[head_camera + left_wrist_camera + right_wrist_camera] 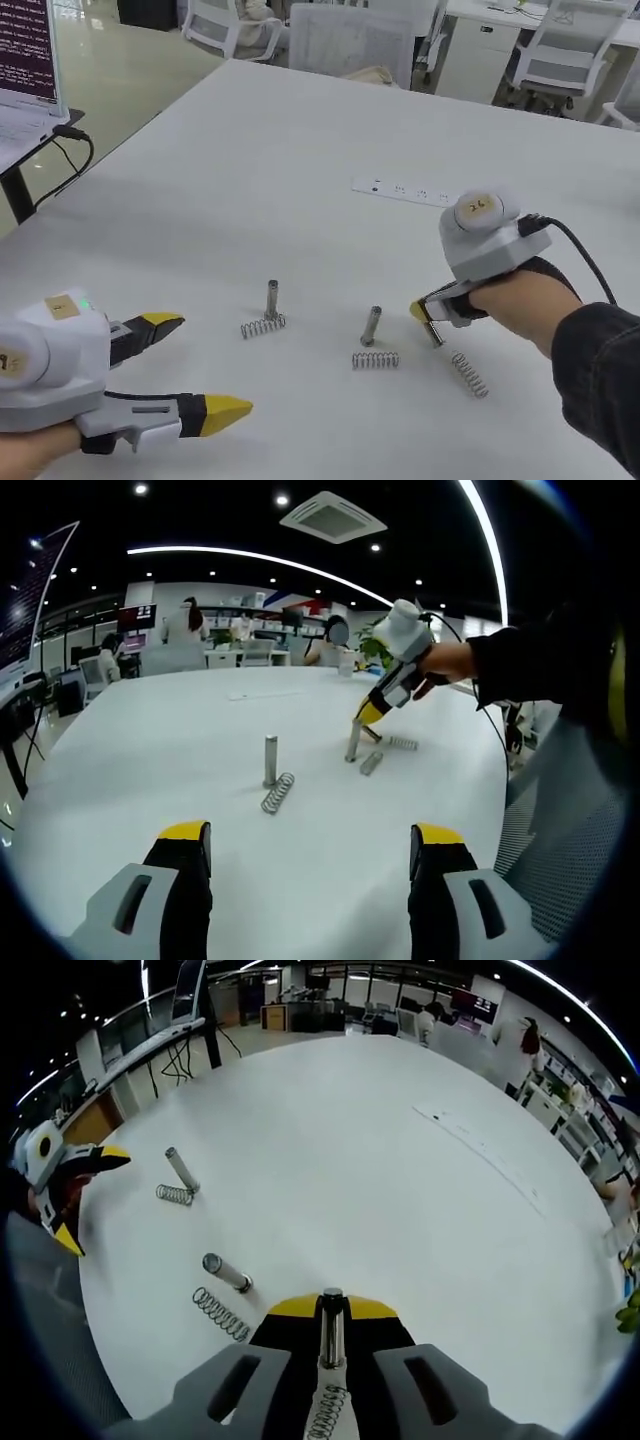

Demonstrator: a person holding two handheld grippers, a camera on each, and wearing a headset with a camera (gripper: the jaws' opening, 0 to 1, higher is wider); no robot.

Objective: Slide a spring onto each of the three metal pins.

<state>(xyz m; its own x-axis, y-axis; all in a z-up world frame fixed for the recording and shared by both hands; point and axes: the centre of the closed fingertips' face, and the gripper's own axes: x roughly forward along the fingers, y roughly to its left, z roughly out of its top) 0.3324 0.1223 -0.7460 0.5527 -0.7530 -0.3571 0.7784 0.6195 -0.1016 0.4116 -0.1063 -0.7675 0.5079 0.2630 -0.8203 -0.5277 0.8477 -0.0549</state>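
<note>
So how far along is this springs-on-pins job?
No spring looks threaded yet. In hand: the right gripper is shut on the third pin, third spring lying nearby. Left: the left pin and middle pin stand bare, left spring and middle spring beside them; the left gripper is open.

Noted the left pin (271, 299), short and grey, standing upright on the white worktop (300, 180), with the left spring (262, 326) lying on its side against the base. Found the middle pin (371, 326) upright or nearly so, the middle spring (375, 360) flat just in front, apart from it. Saw the third pin (434, 332) tilted, clamped between the jaws of the right gripper (422, 312); third spring (469, 374) flat just beside it. Found no spring threaded on.
</note>
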